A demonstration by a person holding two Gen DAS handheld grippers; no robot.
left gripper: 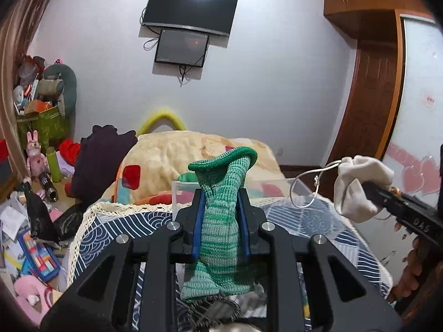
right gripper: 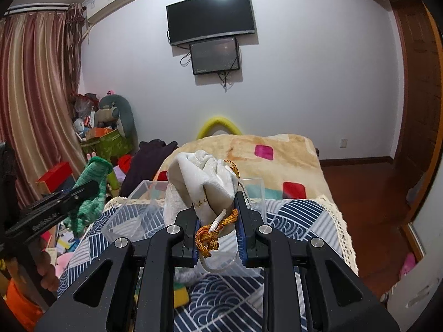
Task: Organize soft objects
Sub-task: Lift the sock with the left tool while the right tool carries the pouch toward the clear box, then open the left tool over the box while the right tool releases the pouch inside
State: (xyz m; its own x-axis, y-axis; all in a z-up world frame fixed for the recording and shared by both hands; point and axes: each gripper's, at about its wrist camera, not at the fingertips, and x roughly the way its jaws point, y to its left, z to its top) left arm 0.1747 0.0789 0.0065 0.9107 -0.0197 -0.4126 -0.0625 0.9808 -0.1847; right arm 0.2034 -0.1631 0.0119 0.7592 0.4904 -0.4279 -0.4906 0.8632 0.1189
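Note:
My left gripper point(left gripper: 221, 202) is shut on a green striped knitted sock point(left gripper: 221, 215) and holds it upright above the bed; the gripper also shows in the right wrist view point(right gripper: 92, 186), with the sock point(right gripper: 91, 193). My right gripper point(right gripper: 217, 207) is shut on a white drawstring pouch point(right gripper: 205, 182) with an orange cord point(right gripper: 210, 235); the gripper also shows in the left wrist view point(left gripper: 368, 188), with the pouch point(left gripper: 360, 188). A clear plastic box point(right gripper: 144, 202) stands open on the patterned cloth just beyond both grippers; it also shows in the left wrist view point(left gripper: 182, 193).
A blue-and-white wave-pattern cloth with a lace edge point(right gripper: 304, 221) covers the bed's near end, and a beige blanket point(right gripper: 263, 149) lies beyond. Dark clothing point(left gripper: 102, 160) is piled at the bed's left. Toys and boxes point(left gripper: 41, 105) clutter the floor on the left. A wooden door point(left gripper: 373, 96) is on the right.

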